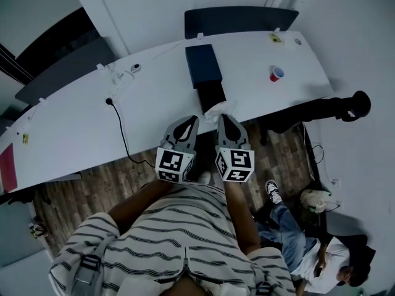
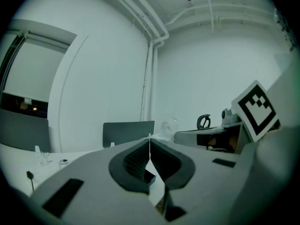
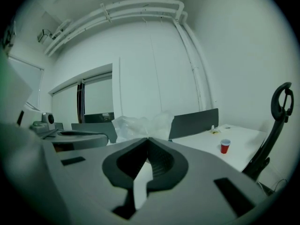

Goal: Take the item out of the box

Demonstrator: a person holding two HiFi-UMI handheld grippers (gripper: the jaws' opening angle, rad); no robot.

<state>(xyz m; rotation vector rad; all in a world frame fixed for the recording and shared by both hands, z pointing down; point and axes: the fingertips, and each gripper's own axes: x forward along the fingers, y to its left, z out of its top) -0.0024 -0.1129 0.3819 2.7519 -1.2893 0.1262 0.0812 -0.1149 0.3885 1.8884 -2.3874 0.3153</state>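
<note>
White curved surface [image 1: 68, 134], left gripper [image 1: 193, 122] closed on nothing, dark blue rectangular box [image 1: 203, 63] at its 12 o'clock with black tray [image 1: 212, 93] slid open, right gripper [image 1: 223, 118] clamped on crinkled clear plastic bag [image 1: 216, 108] at the tray's near end, small red cup [image 1: 277, 74] at 2 o'clock.

A: Box [image 1: 203, 65], 12 o'clock?
B: Dark navy, black where it is open. Bag [image 1: 219, 109] clear, whitish.
A: Grippers?
B: Left gripper [image 1: 192, 121] and right gripper [image 1: 223, 119] grey, black inside the jaws; cubes [image 1: 174, 165] black-and-white squares.
A: Rest?
B: Table [image 1: 74, 128] white. Cup [image 1: 277, 74], 2 o'clock, red. Shirt [image 1: 179, 239] white, dark stripes. Floor [image 1: 105, 184] brown planks
</note>
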